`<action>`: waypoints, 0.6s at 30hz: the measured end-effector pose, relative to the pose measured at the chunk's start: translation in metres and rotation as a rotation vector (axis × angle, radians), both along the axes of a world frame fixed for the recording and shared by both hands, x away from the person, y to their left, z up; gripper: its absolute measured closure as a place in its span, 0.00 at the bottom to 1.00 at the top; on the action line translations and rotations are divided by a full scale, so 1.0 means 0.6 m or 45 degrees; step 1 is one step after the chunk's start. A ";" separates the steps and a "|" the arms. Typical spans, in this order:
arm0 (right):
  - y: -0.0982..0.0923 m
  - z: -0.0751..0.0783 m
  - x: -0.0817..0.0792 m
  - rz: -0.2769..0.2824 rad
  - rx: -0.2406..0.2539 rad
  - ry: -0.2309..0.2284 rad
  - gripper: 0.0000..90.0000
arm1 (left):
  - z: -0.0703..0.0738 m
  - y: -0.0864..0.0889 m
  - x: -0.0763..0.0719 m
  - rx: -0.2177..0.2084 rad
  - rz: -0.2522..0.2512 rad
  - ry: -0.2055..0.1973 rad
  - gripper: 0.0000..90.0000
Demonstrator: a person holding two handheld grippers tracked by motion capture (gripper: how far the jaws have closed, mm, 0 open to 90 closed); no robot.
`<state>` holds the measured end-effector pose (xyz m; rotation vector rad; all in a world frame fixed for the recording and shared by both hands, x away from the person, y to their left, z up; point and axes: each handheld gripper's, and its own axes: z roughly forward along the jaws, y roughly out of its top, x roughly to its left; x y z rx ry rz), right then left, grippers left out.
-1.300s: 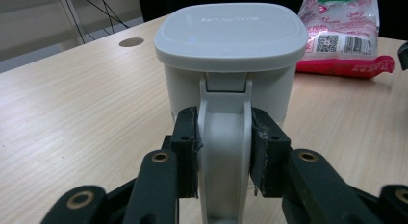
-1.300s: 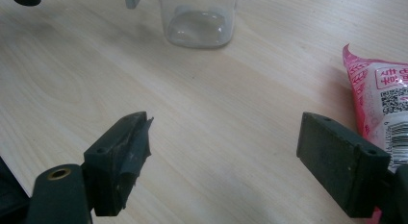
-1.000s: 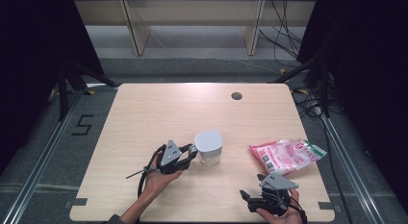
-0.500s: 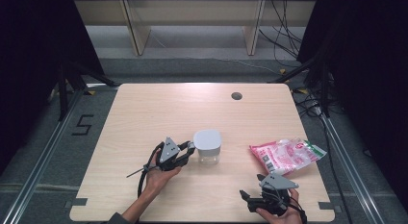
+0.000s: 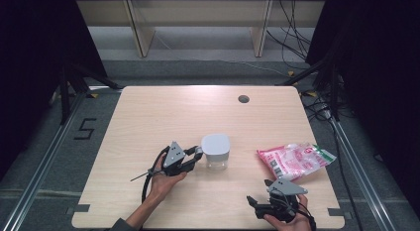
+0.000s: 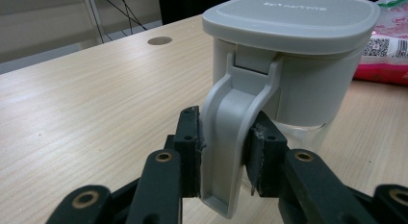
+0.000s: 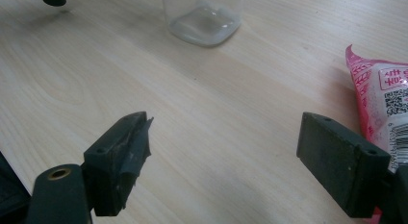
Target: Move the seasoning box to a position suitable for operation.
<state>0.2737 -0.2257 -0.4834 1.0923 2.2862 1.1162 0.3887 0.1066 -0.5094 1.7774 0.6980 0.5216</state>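
Observation:
A clear square container with a grey lid stands in the middle of the wooden table. A grey latch hangs down from the lid on the side facing me. My left gripper reaches in from the container's left. Its jaws have just been closing, and both pads now press on the latch. My right gripper rests low near the table's front edge at the right. It stands open with nothing but bare table between its fingers.
A pink snack bag lies right of the container, just behind the right gripper and close to its right finger. A round cable hole sits near the table's far edge. Cables trail on the floor beyond.
The left gripper's jaws look slightly narrower at the container's side. Neither hand nor the container has shifted.

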 end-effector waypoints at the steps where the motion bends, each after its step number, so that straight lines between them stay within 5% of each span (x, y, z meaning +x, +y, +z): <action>1: 0.000 0.000 0.000 -0.002 0.003 0.000 0.22 | 0.000 0.000 0.000 -0.002 -0.002 0.005 0.77; 9: -0.001 0.000 0.000 -0.002 0.020 0.034 0.22 | -0.006 -0.001 0.011 -0.070 0.024 0.063 0.76; 16: -0.001 -0.001 0.004 0.014 0.004 -0.004 0.22 | -0.004 -0.003 0.004 -0.022 0.008 0.035 0.78; 18: 0.000 -0.001 0.003 -0.002 0.020 0.027 0.22 | -0.003 -0.001 0.001 -0.008 -0.001 0.030 0.78</action>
